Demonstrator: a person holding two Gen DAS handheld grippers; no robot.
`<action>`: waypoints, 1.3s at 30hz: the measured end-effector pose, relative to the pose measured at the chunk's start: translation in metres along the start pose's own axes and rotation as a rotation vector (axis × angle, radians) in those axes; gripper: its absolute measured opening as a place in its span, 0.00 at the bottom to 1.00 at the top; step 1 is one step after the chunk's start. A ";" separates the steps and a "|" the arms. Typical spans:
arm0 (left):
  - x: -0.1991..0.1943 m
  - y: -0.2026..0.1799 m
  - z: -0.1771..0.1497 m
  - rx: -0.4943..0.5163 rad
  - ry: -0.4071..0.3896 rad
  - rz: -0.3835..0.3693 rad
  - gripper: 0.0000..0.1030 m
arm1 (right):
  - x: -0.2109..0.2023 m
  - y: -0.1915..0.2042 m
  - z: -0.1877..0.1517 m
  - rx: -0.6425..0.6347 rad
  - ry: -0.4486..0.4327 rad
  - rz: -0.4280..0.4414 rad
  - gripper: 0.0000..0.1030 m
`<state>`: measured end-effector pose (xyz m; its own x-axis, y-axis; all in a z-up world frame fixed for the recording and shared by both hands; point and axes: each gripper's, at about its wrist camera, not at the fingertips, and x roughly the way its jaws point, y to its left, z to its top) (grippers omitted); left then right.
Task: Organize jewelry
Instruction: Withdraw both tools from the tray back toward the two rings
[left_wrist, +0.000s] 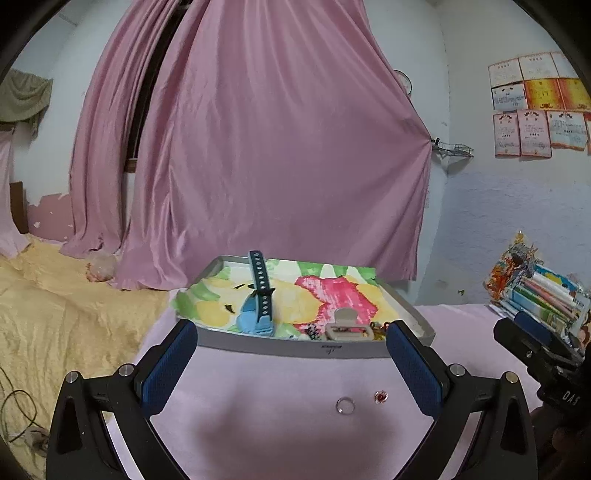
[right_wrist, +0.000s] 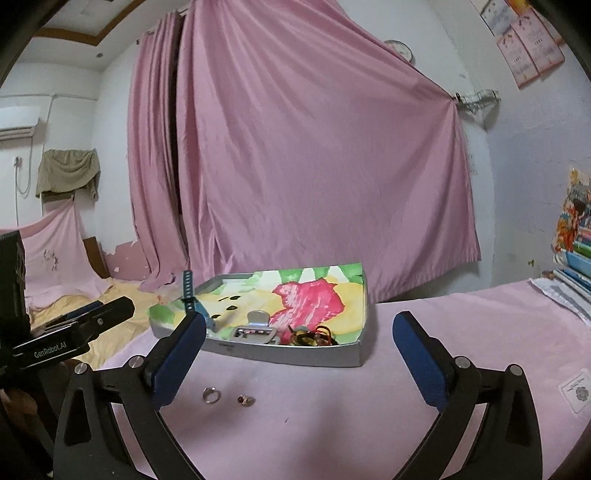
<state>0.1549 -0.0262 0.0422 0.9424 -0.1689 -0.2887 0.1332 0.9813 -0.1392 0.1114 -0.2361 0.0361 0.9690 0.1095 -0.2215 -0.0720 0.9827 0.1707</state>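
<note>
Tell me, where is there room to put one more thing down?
The pink cloth right of the tray is bare. In front of the tray only a silver ring and a red-stone ring lie. The tray's near edge is crowded by the watch, clip and bands.

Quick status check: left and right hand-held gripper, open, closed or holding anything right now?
Left hand-held gripper: open, empty, above the pink tablecloth.
Right hand-held gripper: open, empty; small silver ring lies loose on the cloth.
</note>
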 end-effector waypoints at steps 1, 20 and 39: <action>-0.002 0.001 -0.002 0.002 -0.001 0.004 1.00 | -0.002 0.002 -0.001 -0.006 -0.002 -0.003 0.97; -0.001 0.006 -0.033 0.026 0.102 0.059 1.00 | 0.001 0.000 -0.027 0.011 0.096 -0.015 0.97; 0.054 0.010 -0.037 0.057 0.426 -0.006 1.00 | 0.039 0.010 -0.029 -0.126 0.367 0.063 0.97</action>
<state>0.1957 -0.0284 -0.0096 0.7324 -0.1857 -0.6551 0.1663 0.9817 -0.0924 0.1413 -0.2172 0.0011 0.8142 0.1939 -0.5472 -0.1794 0.9805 0.0804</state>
